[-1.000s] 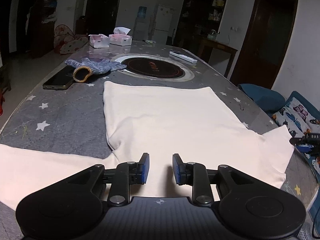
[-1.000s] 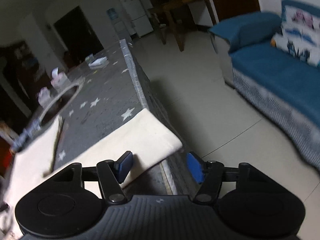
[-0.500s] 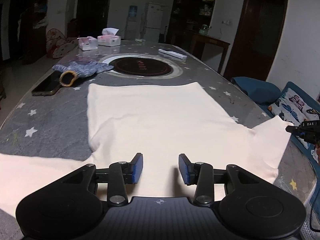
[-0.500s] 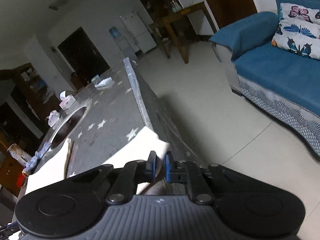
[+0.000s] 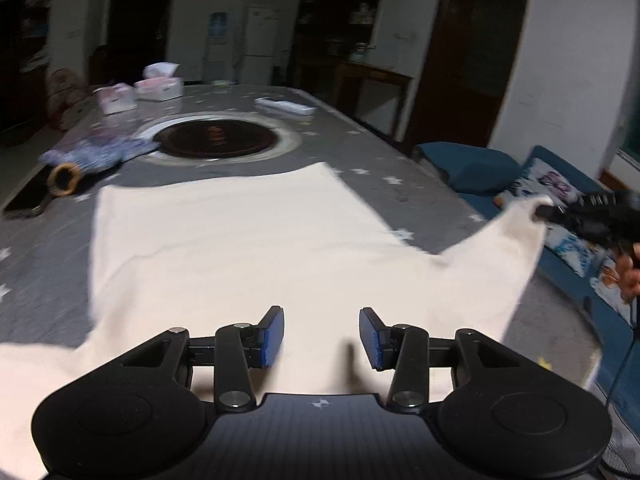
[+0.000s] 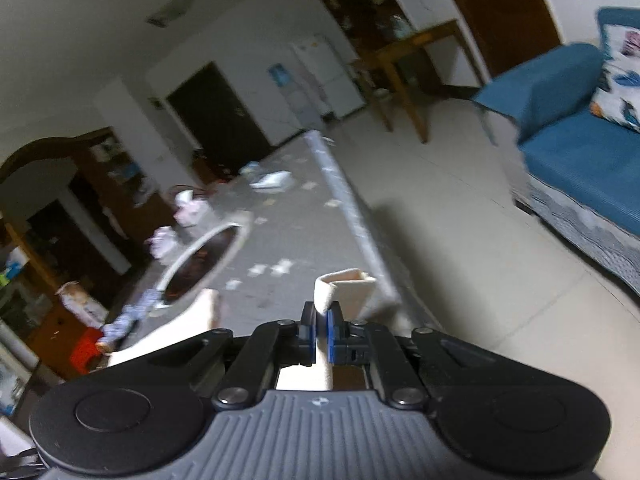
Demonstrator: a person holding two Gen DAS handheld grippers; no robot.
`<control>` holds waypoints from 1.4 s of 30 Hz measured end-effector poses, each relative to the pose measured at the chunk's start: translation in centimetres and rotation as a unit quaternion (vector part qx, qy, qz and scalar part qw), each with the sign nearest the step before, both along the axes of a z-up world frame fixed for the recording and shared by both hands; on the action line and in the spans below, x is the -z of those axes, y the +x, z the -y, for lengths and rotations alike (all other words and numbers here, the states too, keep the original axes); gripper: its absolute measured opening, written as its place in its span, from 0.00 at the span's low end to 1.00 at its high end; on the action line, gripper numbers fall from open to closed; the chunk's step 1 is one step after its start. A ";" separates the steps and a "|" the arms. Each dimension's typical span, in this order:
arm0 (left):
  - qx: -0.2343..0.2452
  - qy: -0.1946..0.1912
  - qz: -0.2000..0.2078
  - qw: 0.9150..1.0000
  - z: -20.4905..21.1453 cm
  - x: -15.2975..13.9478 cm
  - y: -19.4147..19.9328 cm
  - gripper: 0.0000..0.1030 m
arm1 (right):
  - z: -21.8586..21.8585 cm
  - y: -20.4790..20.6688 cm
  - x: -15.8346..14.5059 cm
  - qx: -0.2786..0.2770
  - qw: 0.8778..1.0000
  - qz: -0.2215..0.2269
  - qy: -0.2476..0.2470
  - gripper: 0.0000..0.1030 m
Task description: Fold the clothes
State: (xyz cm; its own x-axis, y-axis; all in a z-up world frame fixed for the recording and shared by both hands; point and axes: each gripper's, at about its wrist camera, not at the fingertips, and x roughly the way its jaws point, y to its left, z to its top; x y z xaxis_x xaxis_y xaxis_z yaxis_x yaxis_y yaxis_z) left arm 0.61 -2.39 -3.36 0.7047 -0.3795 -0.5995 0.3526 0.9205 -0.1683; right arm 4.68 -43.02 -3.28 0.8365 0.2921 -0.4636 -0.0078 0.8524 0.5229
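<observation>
Cream shirt (image 5: 240, 248) spread flat on star-print table (image 5: 400, 164); R sleeve (image 5: 516, 236) raised off edge, pinched by right gripper (image 6: 319, 334), prob. to fold inward. Left gripper (image 5: 321, 338) parted w/ nothing held, over near hem.

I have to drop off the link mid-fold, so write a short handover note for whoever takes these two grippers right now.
Right gripper: shut on the cuff of the cream shirt's right sleeve, which is raised off the table edge.
Left gripper: open, holding nothing, above the shirt's near edge.
Cream shirt: spread flat on the grey star-print table; the other sleeve lies out at near left.
Done: right sleeve gripped and lifted.
Left: probably carry that sleeve in over the body, then the other sleeve, then fold the body.
Gloves and phone lie beyond the shirt's far left corner.
</observation>
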 end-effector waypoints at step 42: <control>-0.084 -0.034 0.024 0.996 -8.9 -0.6 -5.9 0.46 | -19.7 0.9 -3.2 -0.332 0.931 -0.027 -0.146 0.36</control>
